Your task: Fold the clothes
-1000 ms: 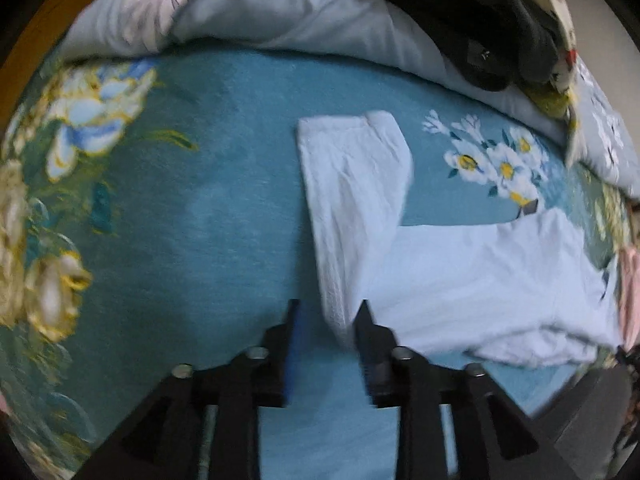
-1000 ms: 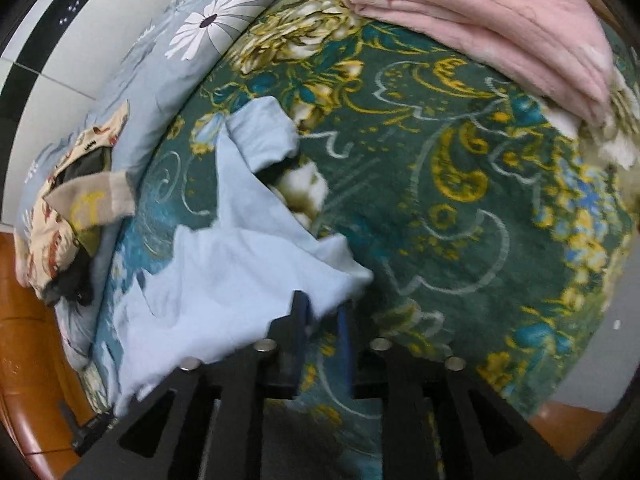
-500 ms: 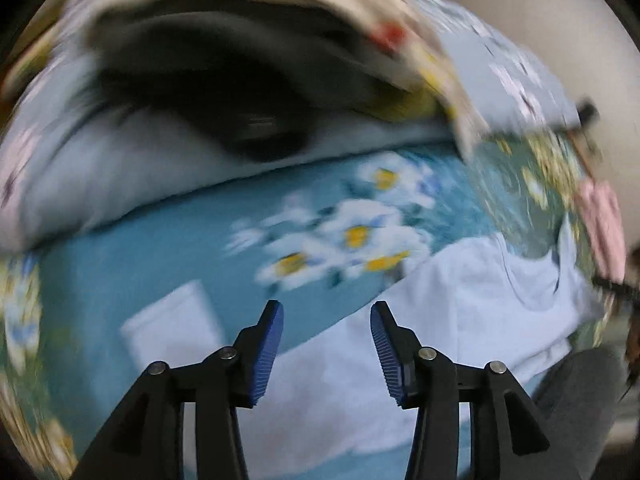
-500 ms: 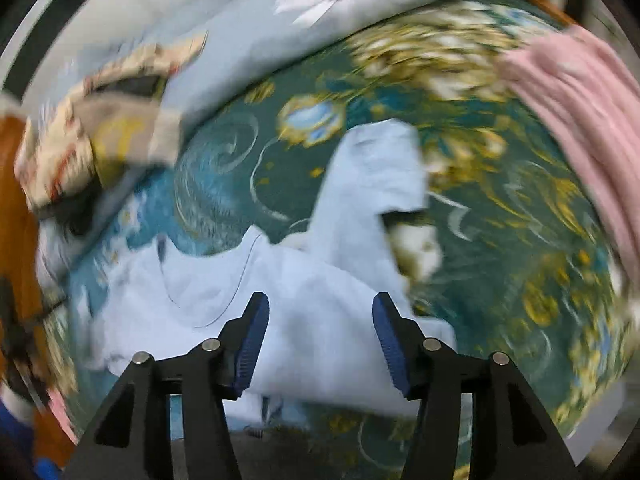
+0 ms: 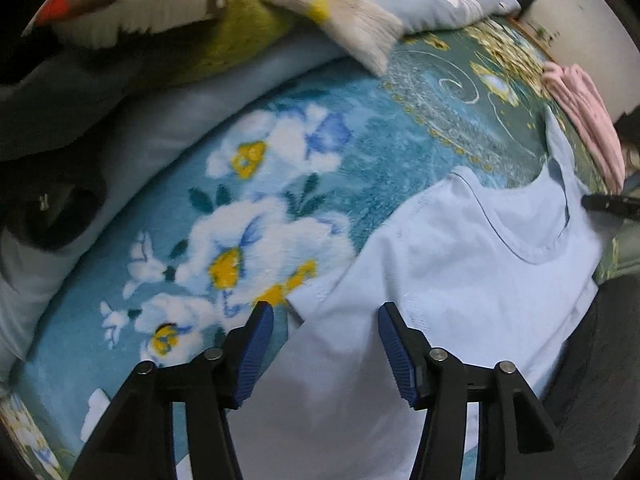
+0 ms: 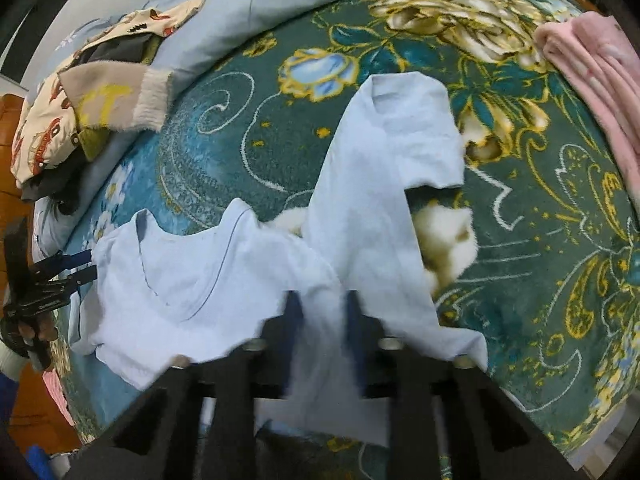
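The shirt (image 5: 472, 264) is pale blue knit cotton, thin and limp, with stitched seams and a ribbed scoop collar; it lies crumpled on a plush floral blanket (image 5: 248, 208) (teal pile, white and yellow blooms).

Left claw (image 5: 326, 340): blue ribbed pads on black arms, jaws spread wide, nothing between them; it hangs just over the shirt's near edge, by a sleeve hem. Left view alone shows the collar close up, a fuzzy yellow-grey garment (image 5: 256, 20) heaped on a grey-blue pillow (image 5: 192, 104) at the top, and a sliver of the pink stack (image 5: 584, 120) far right.

Right claw (image 6: 320, 316): blurred, jaws drawn in on a bunched fold of shirt (image 6: 248, 280) that runs between them and drapes toward the camera, so it's gripping cloth. Right view alone shows the whole garment shape: one sleeve (image 6: 404, 140) flung out flat and squarish toward the top, body rumpled w/ a ridge at the grip, collar to the left. It also shows the blanket's (image 6: 540, 240) darker green part w/ gold scrolls, a folded pink fleece stack (image 6: 592, 76) at right, a pile of patterned clothes (image 6: 80, 104) at left, and the left claw (image 6: 64, 272) seen from outside at the shirt's far left edge.
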Available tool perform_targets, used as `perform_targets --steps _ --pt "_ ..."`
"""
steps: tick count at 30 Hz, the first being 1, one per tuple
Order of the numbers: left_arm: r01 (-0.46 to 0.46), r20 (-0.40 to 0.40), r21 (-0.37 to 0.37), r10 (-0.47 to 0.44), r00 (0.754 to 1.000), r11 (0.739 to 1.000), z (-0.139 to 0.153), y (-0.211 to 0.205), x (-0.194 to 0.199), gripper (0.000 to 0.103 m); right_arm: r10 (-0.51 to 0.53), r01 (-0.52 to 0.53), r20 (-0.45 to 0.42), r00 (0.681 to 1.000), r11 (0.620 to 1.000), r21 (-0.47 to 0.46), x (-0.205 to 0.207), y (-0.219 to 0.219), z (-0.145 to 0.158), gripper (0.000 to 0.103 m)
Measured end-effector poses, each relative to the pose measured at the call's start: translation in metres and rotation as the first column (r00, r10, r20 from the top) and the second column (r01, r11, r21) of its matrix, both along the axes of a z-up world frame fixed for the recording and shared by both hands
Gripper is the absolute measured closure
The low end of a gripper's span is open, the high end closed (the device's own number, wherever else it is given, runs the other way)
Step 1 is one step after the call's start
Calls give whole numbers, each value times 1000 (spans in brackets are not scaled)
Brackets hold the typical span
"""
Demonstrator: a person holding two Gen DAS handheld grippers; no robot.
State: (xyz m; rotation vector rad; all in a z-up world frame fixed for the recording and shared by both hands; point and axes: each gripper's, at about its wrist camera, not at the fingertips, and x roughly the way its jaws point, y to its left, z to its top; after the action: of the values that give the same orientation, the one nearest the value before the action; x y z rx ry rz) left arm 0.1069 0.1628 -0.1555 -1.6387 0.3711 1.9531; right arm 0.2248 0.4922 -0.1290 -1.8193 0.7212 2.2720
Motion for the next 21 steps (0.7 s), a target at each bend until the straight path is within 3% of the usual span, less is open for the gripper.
perform_targets --steps 3,4,11,14,17,21 --pt "22 -40 -34 -23 999 999 3 3 7 94 21 -21 -36 999 1000 -2 7 -5 6 96" --pt "28 -53 -34 -30 998 999 5 2 9 96 26 -26 -44 999 1000 1 10 -7 9 96" --pt "-8 -159 18 11 987 1000 42 -14 27 99 -30 42 -176 984 997 69 18 -12 49 97" --pt "-18 -252 20 22 967 1000 69 -12 23 100 -35 63 -240 970 992 112 8 -12 72 97" --pt "-74 -356 60 91 930 995 107 -14 0 100 -41 83 -299 953 988 131 -19 -3 95 97" --pt "-160 -480 83 181 859 984 149 -13 -37 100 -78 130 -358 930 984 122 -67 15 117 97"
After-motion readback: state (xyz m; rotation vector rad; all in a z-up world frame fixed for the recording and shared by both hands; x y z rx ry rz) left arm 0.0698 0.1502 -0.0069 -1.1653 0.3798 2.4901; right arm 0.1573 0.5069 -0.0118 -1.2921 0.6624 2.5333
